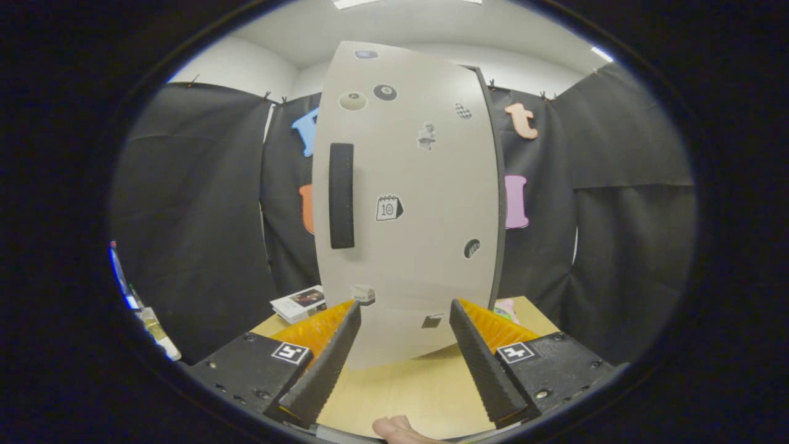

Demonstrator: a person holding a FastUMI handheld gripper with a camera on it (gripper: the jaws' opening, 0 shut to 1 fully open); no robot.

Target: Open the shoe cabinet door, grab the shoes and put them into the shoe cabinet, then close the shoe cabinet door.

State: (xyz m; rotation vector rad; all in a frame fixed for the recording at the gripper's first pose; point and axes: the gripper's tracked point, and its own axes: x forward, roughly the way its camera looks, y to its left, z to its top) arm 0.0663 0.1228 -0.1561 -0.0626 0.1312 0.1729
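Observation:
A tall pale shoe cabinet [407, 203] stands on the wooden table [400, 388] just ahead of my fingers. Its door is shut and carries several small stickers. A black vertical handle [341, 195] sits near the door's left side, above and beyond my left finger. My gripper [404, 317] is open, its two fingers spread wide with nothing between them but the cabinet's lower front. A pink thing [506, 306] peeks out behind the cabinet's right bottom corner; I cannot tell what it is.
A small white box with a picture [299, 303] lies on the table left of the cabinet. A fingertip of a person's hand [397, 428] shows at the table's near edge. Black cloth walls surround the table.

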